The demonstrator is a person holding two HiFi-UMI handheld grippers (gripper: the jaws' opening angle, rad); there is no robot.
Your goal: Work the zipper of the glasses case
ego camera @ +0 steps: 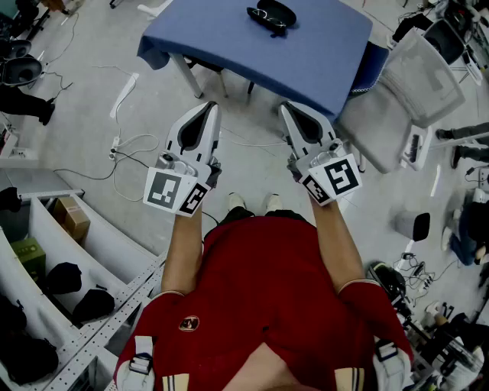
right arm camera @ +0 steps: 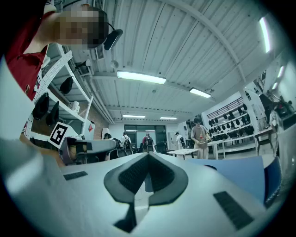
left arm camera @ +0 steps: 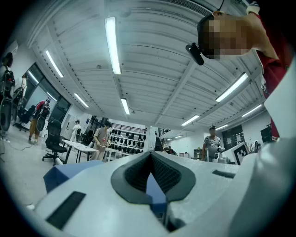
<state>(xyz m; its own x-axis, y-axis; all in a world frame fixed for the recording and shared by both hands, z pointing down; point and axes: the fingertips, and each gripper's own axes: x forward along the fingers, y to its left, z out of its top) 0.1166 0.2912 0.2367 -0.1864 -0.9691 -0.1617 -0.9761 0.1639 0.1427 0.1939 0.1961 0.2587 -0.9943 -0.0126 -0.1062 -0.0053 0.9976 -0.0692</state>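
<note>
The left claw (ego camera: 209,108) and right claw (ego camera: 287,108) are held clenched and empty, side by side, short of the tabletop (ego camera: 321,61). The case (ego camera: 271,17) lies well ahead, on the tabletop's far side. Both claws should be brought forward and opened, so the case is steadied and its zipper pinched. The case is shown plainly in the head view alone; distant people (left arm camera: 101,139) are shown only in the gripper views.

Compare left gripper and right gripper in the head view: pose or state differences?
Pose: the left gripper leans up-right in the head view, the right gripper up-left, so their tips converge.
Markers: the left gripper's marker cube shows a different pattern from the right gripper's.
Shared: both shut and empty, both short of the blue table, with the glasses case lying at its far side.
</note>
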